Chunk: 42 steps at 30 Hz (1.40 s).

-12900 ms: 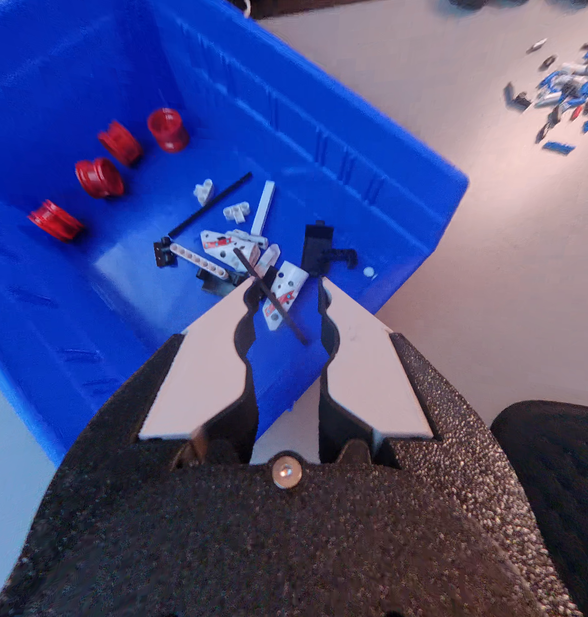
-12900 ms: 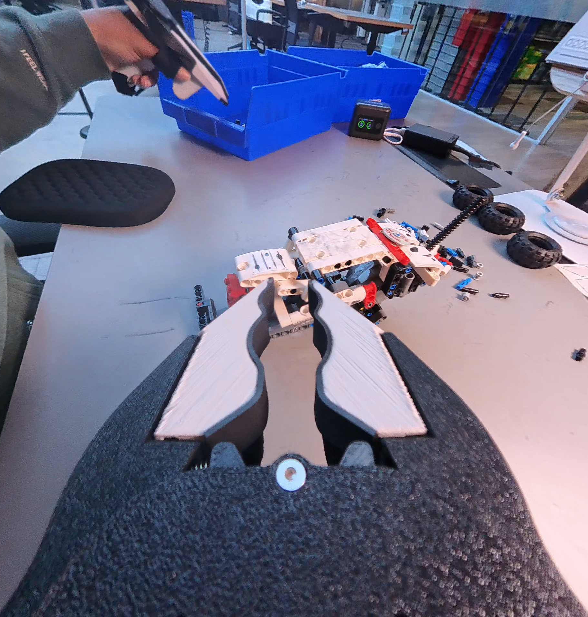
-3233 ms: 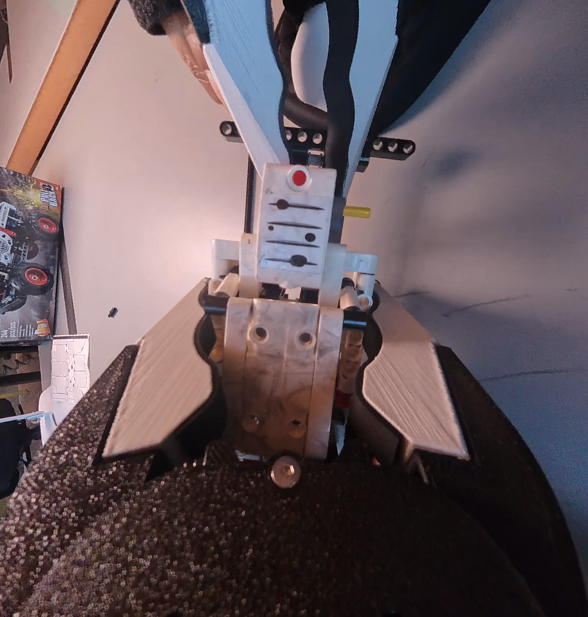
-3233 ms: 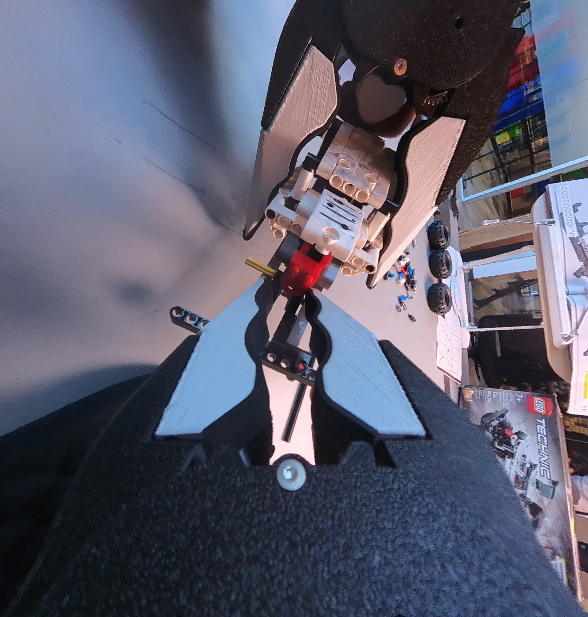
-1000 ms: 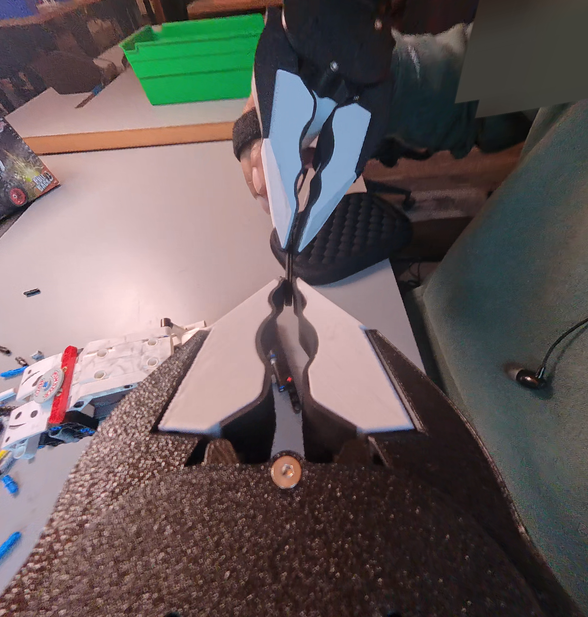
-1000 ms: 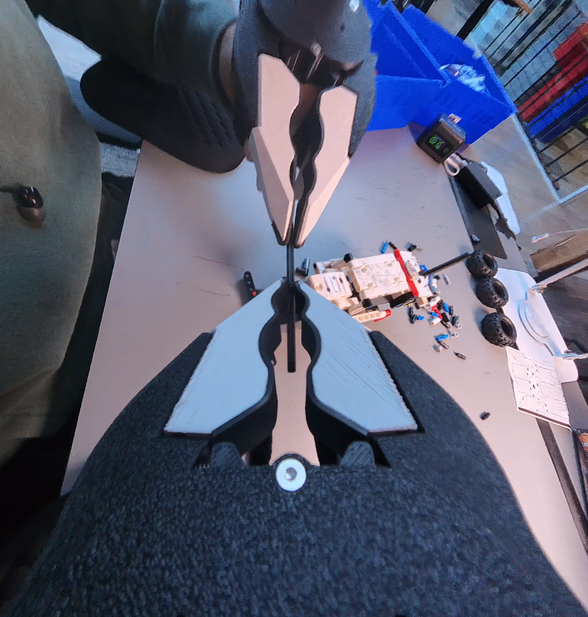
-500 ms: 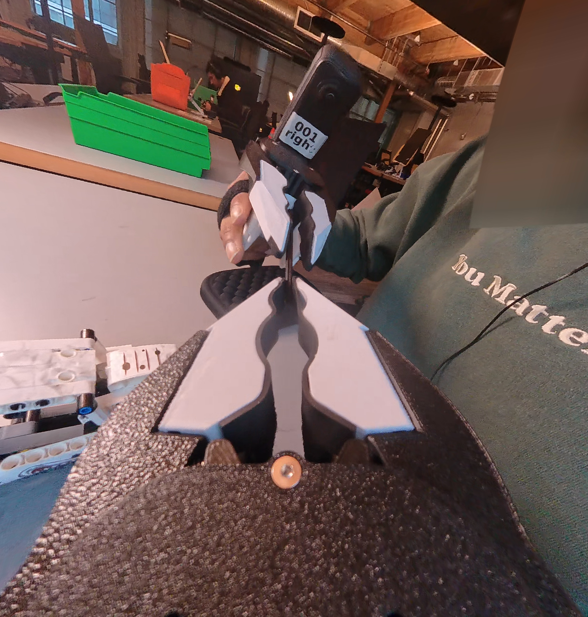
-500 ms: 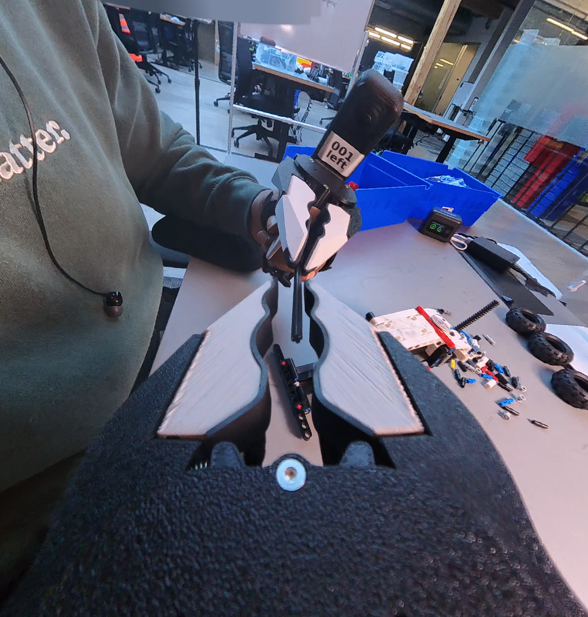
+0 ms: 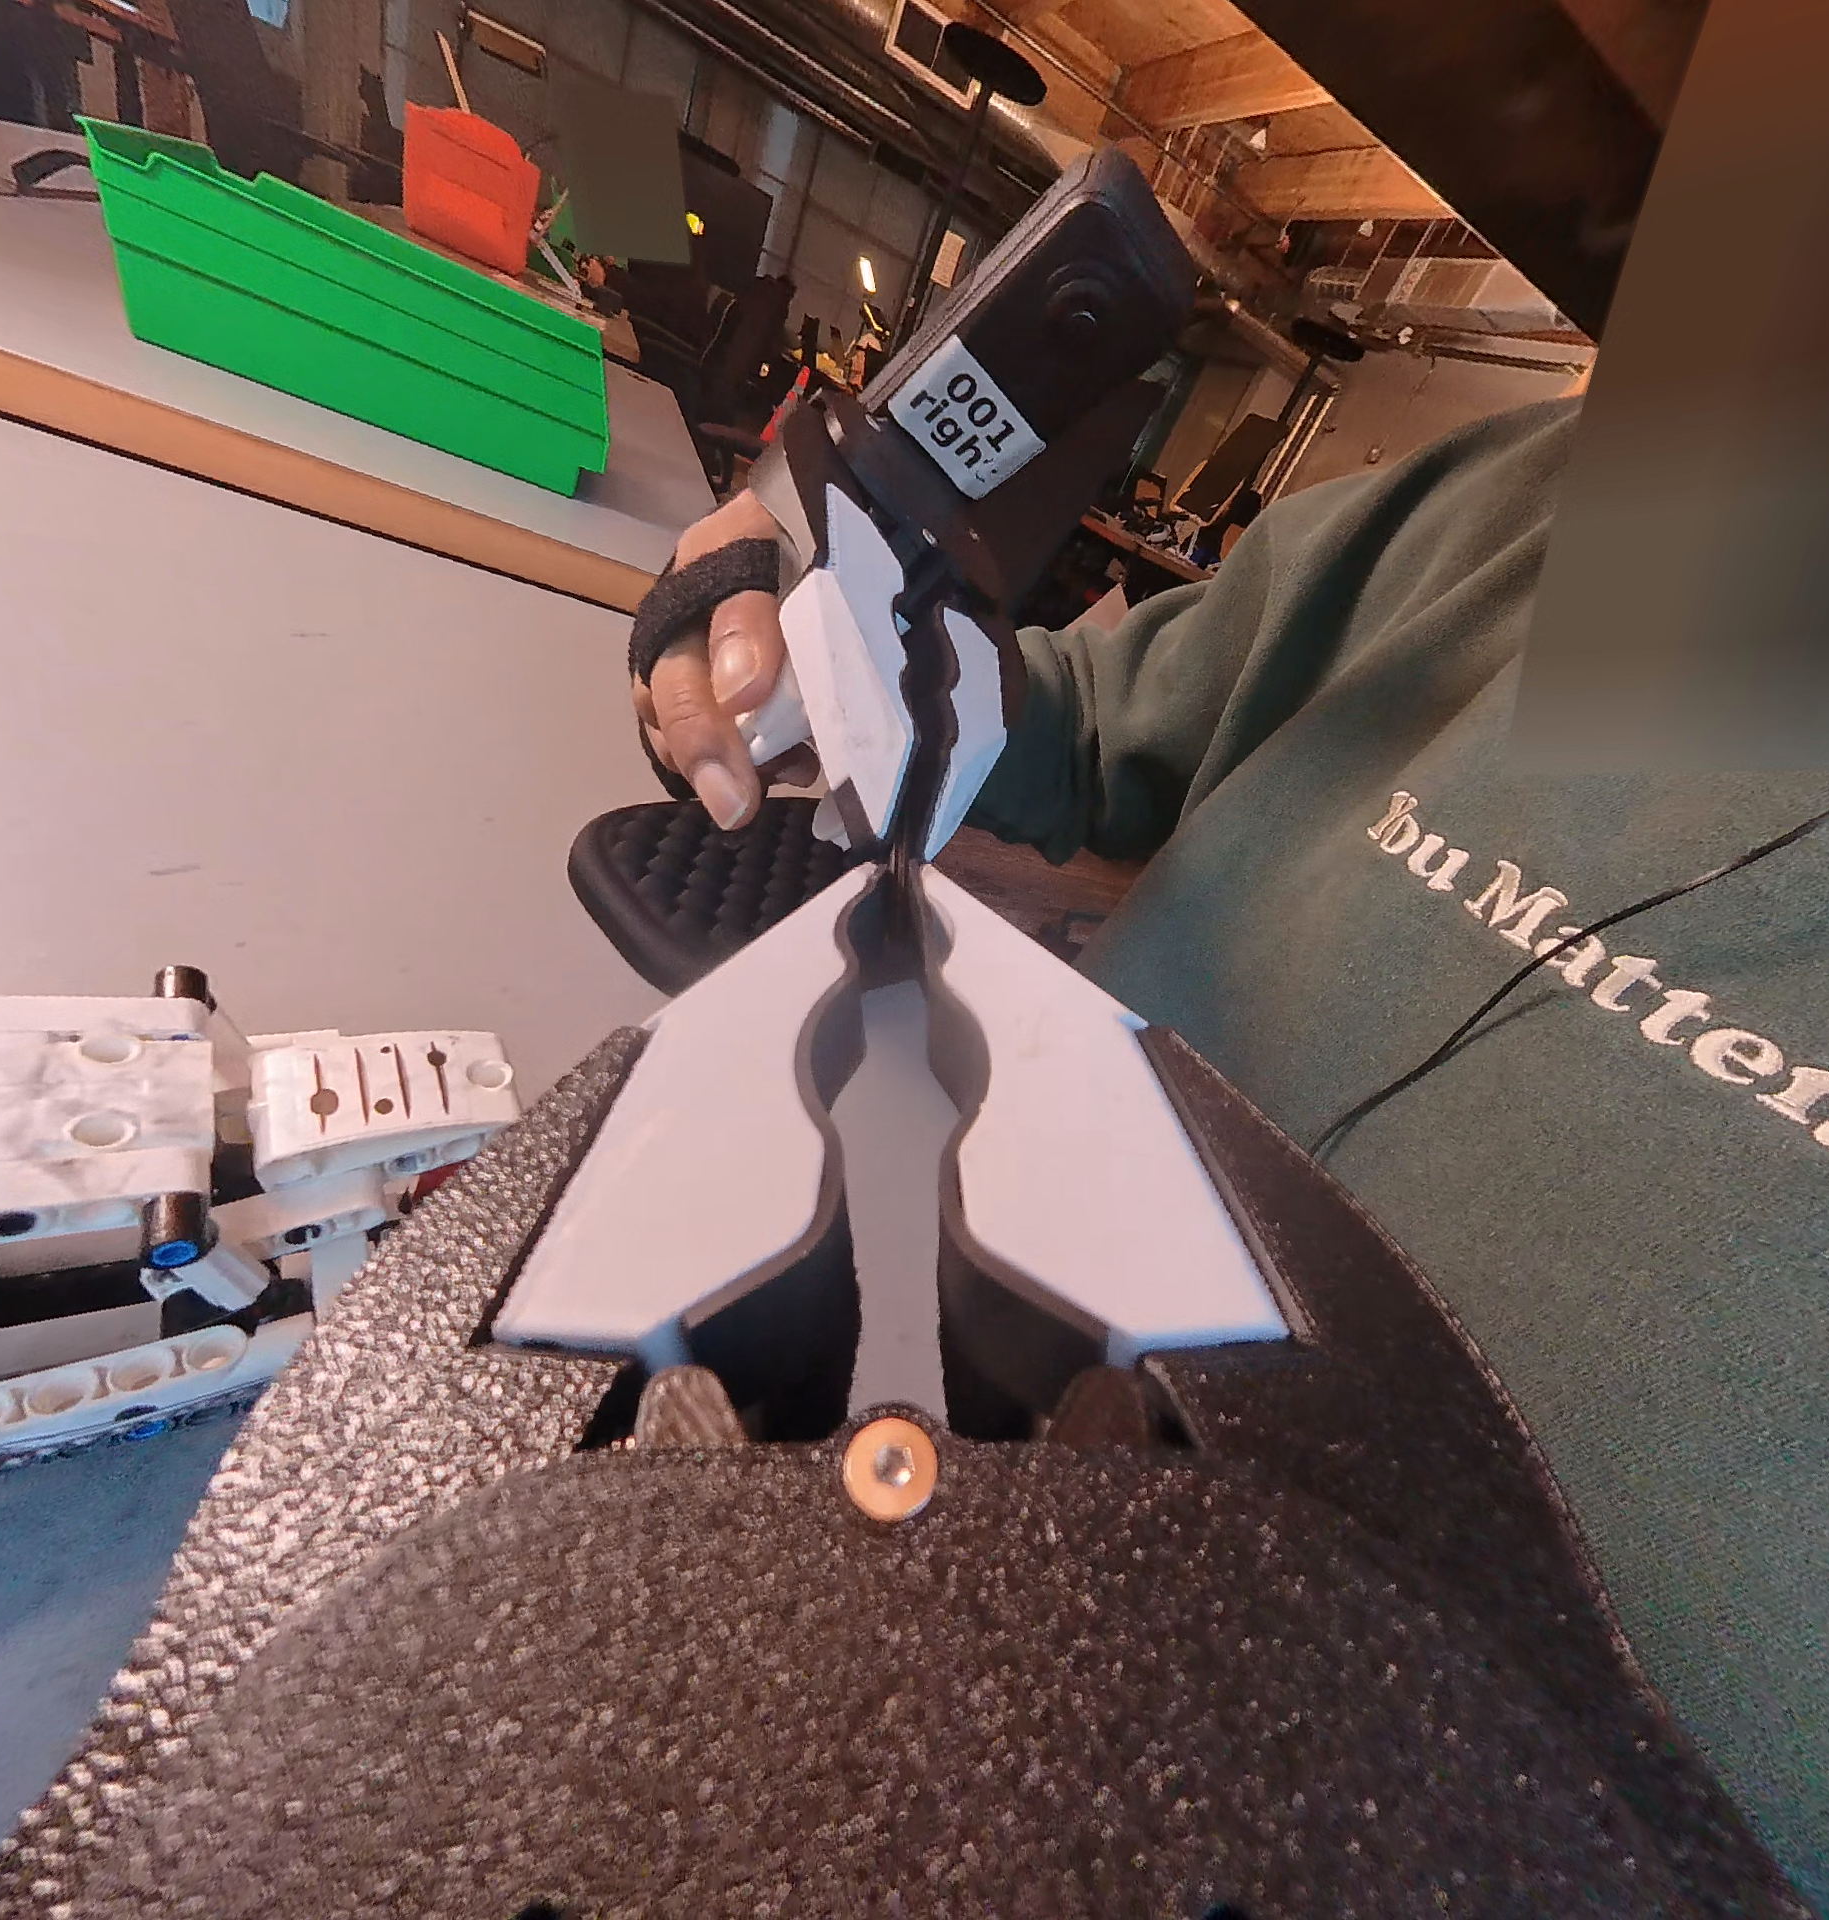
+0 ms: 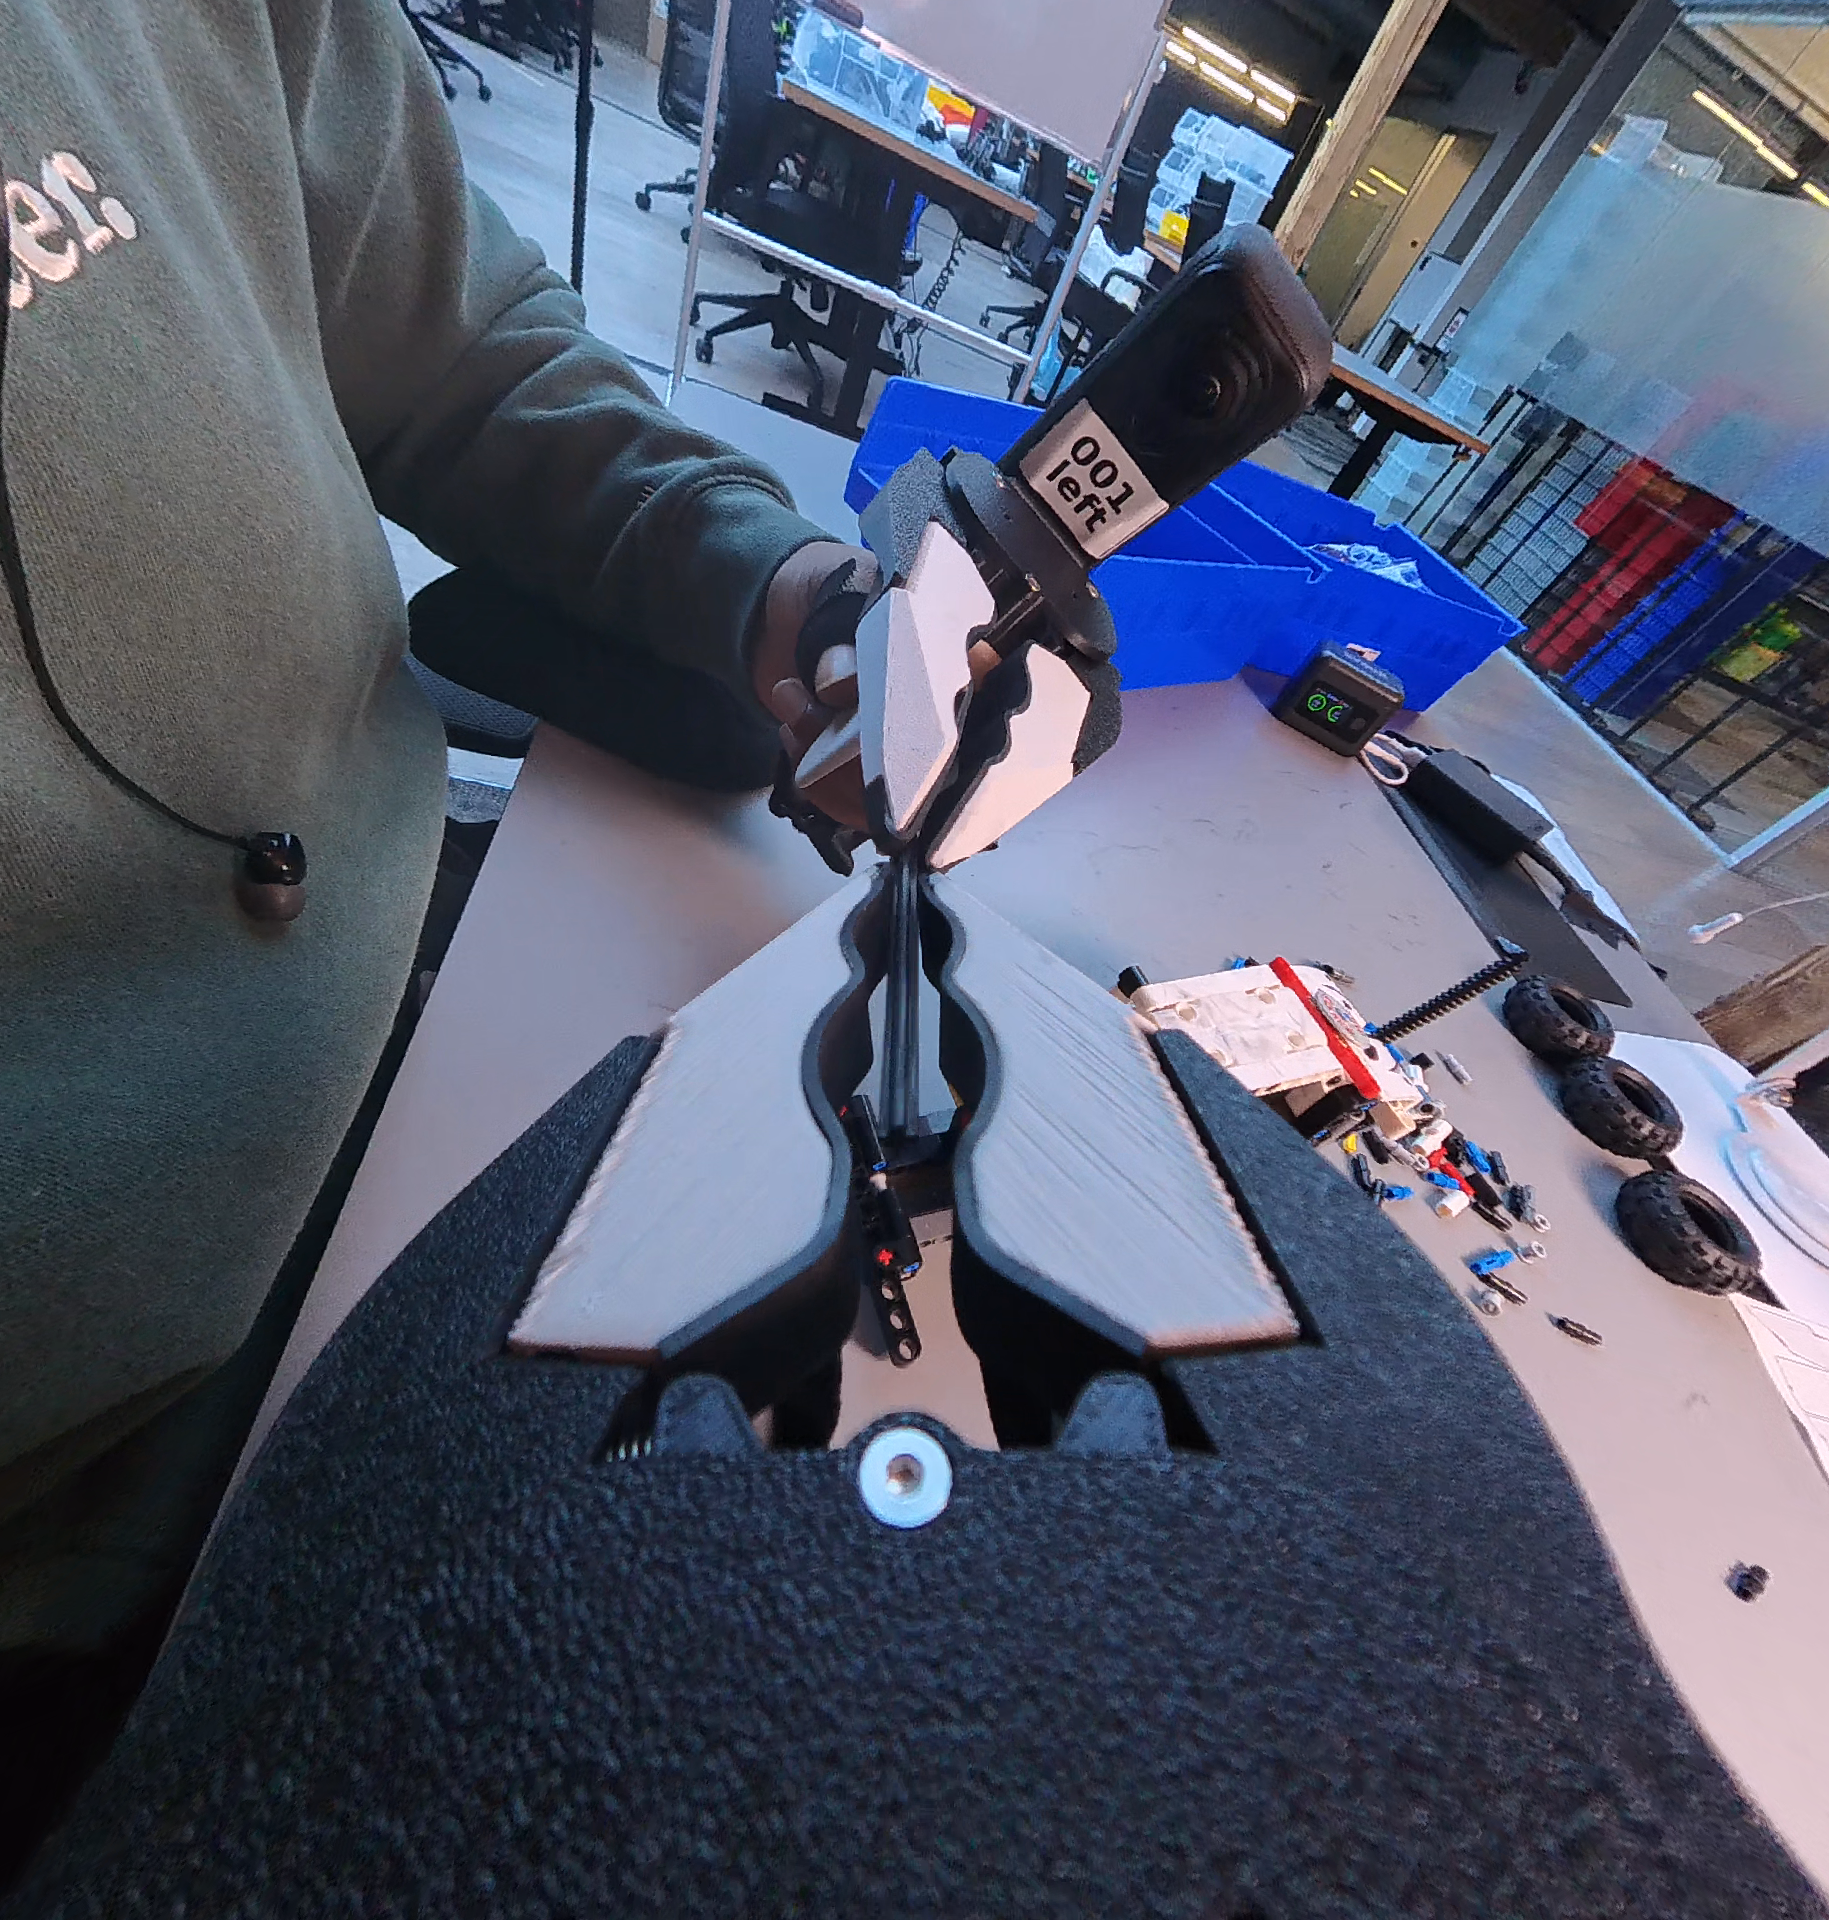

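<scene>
My left tongs (image 9: 897, 902) are pinched nearly closed on the end of a thin black rod (image 10: 902, 997), tips meeting around it. My right tongs (image 10: 902, 883) are clamped on the same rod from the opposite side, so the two pairs meet tip to tip above the near edge of the table (image 10: 1180, 831) with the rod bridging them. In the right wrist view the rod runs back between my right fingers, and its far end sits in a small black block, beside a short black beam with holes (image 10: 886, 1226); I cannot tell whether that beam is joined to the rod or lies on the table below.

In each view the opposite tongs show with a hand (image 9: 707, 675) wrapped on the handle and a black camera stick with a white label above. The person wears a green sweatshirt (image 9: 1512, 1143) with a thin black cable across it.

Out on the table sits a white toy truck body (image 10: 1274, 1029) with a red stripe, with small blue and black pins (image 10: 1450, 1174) scattered just beside it and three black tyres (image 10: 1616, 1112) farther right. Blue bins (image 10: 1284, 582) stand behind, with a small black device with a green display (image 10: 1336, 698) near them. A black padded armrest (image 9: 702, 883) lies by the table edge, and a green bin (image 9: 349, 301) sits on the next table.
</scene>
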### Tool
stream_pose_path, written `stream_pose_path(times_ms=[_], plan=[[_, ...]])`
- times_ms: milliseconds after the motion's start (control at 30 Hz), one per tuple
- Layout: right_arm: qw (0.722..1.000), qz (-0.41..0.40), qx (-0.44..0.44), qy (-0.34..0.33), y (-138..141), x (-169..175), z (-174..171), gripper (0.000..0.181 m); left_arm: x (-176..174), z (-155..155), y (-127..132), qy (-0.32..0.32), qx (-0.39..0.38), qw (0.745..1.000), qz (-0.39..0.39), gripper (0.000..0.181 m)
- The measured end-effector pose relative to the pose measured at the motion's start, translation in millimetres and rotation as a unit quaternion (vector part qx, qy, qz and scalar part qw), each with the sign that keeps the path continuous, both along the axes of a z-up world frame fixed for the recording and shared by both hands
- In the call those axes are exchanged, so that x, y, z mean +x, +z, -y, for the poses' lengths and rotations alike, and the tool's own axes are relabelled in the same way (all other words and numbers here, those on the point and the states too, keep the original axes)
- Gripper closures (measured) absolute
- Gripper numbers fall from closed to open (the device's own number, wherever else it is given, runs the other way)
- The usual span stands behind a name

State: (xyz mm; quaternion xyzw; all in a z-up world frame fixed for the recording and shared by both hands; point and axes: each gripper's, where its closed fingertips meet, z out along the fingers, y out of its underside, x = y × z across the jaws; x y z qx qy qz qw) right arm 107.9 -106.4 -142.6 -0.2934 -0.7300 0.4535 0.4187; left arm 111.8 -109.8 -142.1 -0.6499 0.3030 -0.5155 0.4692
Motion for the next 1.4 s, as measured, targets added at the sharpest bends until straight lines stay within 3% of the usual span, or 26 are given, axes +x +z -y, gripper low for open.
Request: stream_pose_path(times_ms=[367,500,633,833,1100,1267,1333,1400], plan=[[1.000,0.011,-0.020,-0.007,-8,-6,-4,0.178,-3,-7,-10,0.021,-0.023,0.999,-0.012,0.178],[0.996,0.043,-0.073,-0.021,-19,5,-40,0.179,-29,-15,-26,0.105,-0.003,0.987,-0.121,0.164],[0.993,0.100,-0.051,-0.029,-51,11,-70,0.179,-50,-21,-74,0.181,-0.043,0.949,-0.256,0.160],[0.990,0.138,-0.035,0.005,-80,-7,-79,0.178,-45,-42,-116,0.218,-0.059,0.896,-0.382,0.158],[0.992,0.119,-0.050,0.017,-82,-9,-82,0.178,-34,-65,-121,0.309,-0.101,0.882,-0.342,0.165],[0.991,0.120,-0.051,0.007,-83,-3,-90,0.178,-34,-83,-122,0.354,-0.073,0.864,-0.350,0.172],[0.992,0.112,-0.063,0.006,-79,0,-93,0.178,-30,-85,-112,0.341,-0.036,0.874,-0.343,0.174],[0.990,0.099,-0.098,0.020,-68,3,-92,0.178,-24,-81,-97,0.313,-0.012,0.901,-0.300,0.175]])
